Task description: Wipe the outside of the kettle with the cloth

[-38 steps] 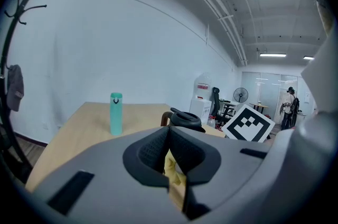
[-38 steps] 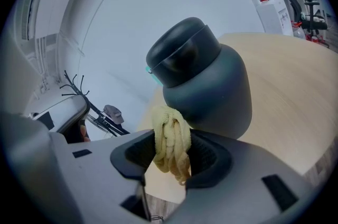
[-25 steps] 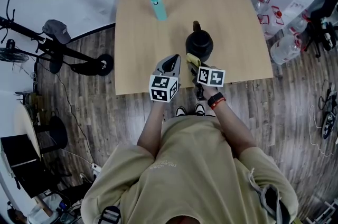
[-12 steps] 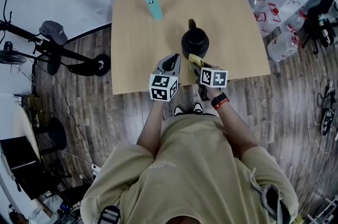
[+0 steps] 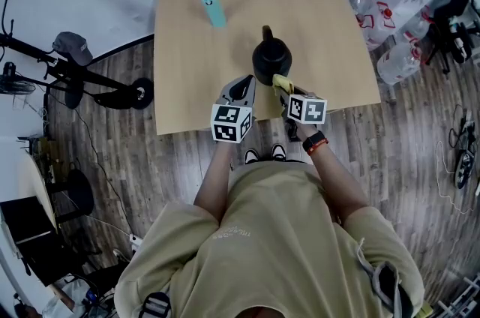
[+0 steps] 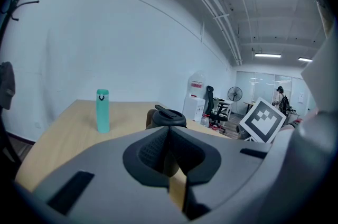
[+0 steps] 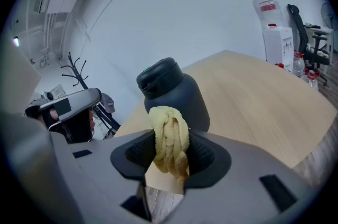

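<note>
Matte black kettle stands on light wooden tabletop, toward near edge. Right gripper fingers clamp bunched yellow cloth just beside kettle's near wall; contact unclear. Left gripper fingers closed, empty. Best: press cloth firmly, sweep around wall, brace kettle against sliding.

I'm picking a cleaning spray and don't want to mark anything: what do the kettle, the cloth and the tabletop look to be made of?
The kettle is dark and matte with no sharp reflections, so probably coated metal or plastic; I cannot tell which. The cloth is yellow with a nubby, looped pile, likely terry or microfibre. The tabletop is pale, wood-coloured and smooth, perhaps laminate or veneer.
</note>
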{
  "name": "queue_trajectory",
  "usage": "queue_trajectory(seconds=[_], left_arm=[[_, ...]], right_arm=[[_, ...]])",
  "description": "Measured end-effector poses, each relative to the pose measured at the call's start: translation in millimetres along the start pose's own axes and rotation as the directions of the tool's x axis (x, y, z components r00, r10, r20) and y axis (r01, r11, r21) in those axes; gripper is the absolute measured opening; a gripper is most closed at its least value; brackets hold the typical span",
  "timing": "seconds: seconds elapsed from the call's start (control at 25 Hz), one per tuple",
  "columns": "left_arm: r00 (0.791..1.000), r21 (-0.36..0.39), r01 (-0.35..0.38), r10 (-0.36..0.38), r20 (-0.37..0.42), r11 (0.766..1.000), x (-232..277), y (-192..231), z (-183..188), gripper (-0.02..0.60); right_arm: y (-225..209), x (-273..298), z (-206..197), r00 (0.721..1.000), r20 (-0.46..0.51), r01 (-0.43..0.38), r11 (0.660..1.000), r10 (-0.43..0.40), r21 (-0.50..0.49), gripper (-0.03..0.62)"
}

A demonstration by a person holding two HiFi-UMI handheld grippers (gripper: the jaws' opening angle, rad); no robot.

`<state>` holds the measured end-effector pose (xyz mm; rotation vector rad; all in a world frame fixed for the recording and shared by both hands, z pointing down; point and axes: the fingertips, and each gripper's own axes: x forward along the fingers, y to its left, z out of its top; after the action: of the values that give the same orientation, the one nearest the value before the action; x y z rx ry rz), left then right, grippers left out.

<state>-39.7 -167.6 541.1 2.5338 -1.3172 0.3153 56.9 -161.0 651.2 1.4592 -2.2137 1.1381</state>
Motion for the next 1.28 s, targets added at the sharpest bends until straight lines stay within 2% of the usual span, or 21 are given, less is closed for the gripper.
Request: queue_trajectory(seconds=[0.44, 0.6, 1.28], left_arm=[[1.0, 0.004, 0.007, -0.007, 0.006, 1.0, 11, -12, 6, 0.025], [1.0, 0.007, 0.001, -0.001, -0.002, 1.0, 16, -8, 7, 0.025], [0.999, 0.022, -0.039, 0.04, -0.024, 0.999, 28, 7, 12, 0.025]], right_arm=[[-33, -11, 20, 0.997, 0.042, 0.069, 0.998, -0.069, -0.008, 0.167], [-46, -7, 33, 0.995, 0.052, 0.091, 0.995, -0.089, -0.048, 0.167], [-81, 18, 75, 0.995, 0.04, 0.094, 0.991, -0.09, -0.093, 0.166]])
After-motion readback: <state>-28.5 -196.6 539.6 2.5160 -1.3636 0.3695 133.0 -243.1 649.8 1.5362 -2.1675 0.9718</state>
